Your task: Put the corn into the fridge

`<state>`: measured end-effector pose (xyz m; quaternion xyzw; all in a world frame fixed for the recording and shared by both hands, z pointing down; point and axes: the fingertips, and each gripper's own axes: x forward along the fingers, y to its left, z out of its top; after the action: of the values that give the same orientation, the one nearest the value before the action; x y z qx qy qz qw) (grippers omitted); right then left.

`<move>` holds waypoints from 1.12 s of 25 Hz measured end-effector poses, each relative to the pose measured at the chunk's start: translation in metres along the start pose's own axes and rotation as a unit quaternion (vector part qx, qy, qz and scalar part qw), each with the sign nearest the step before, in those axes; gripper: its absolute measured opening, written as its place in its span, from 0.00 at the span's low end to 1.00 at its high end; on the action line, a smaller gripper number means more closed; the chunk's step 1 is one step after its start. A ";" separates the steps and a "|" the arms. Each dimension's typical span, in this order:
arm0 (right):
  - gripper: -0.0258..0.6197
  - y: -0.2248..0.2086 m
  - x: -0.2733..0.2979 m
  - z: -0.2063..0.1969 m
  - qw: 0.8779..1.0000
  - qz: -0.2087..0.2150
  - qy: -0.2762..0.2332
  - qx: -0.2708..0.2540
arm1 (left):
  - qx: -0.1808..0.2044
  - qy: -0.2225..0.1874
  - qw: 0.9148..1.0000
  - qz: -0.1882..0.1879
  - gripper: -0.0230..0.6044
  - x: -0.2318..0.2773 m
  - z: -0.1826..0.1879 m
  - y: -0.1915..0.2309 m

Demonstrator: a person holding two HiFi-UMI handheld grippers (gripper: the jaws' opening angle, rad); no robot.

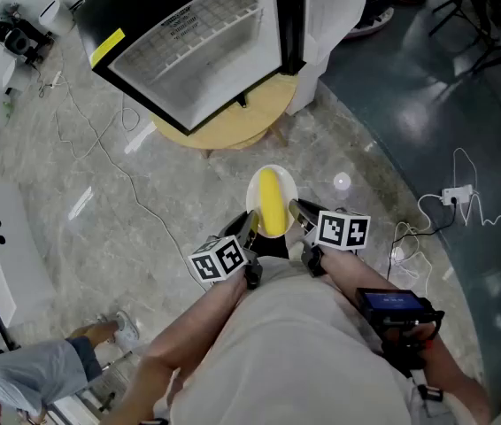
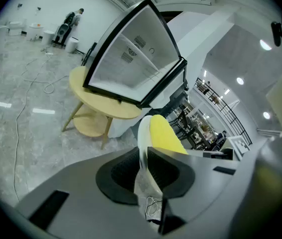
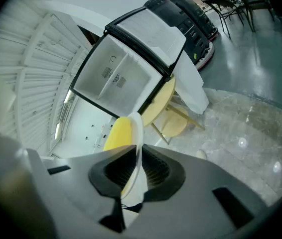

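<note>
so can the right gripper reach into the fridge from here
Probably, once brought closer: the fridge faces this way with its front open and nothing stands between. The right gripper is clamped on the plate under the corn, as is the left gripper, so both move together.

Looks like a big open lab or test hall, not anyone's home: a mini fridge [image 1: 202, 47] parked on a small round table [image 1: 233, 124] out on a polished stone floor [image 1: 56, 237], with loose cables [image 2: 17, 133] and a power strip [image 1: 457, 193] lying around. There's also a railed upper gallery [image 2: 213, 96] under ceiling spotlights [image 2: 265, 45].
</note>
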<state>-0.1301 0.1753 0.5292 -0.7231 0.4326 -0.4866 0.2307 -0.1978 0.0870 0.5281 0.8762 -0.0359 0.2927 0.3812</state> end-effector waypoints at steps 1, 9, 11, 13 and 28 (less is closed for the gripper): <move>0.11 0.001 -0.010 -0.007 1.000 -0.003 0.000 -0.003 | 0.000 0.002 1.000 -0.001 0.13 -0.006 -0.008 -0.005; 0.11 0.013 -0.010 -0.005 1.000 0.001 -0.009 -0.030 | 0.022 -0.018 1.000 0.001 0.13 -0.019 0.012 -0.011; 0.11 0.021 -0.014 -0.003 0.999 0.001 -0.012 -0.039 | 0.022 -0.024 0.999 -0.001 0.13 -0.024 0.013 -0.016; 0.11 0.022 -0.020 -0.002 0.999 -0.002 -0.016 -0.048 | 0.020 -0.027 0.999 -0.004 0.13 -0.024 0.010 -0.020; 0.11 0.026 -0.035 -0.006 0.998 0.002 -0.026 -0.061 | 0.023 -0.028 0.999 -0.011 0.13 -0.030 -0.003 -0.029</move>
<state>-0.1519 0.1919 0.4942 -0.7476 0.4568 -0.4394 0.1984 -0.2163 0.1048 0.4949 0.8931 -0.0300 0.2642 0.3630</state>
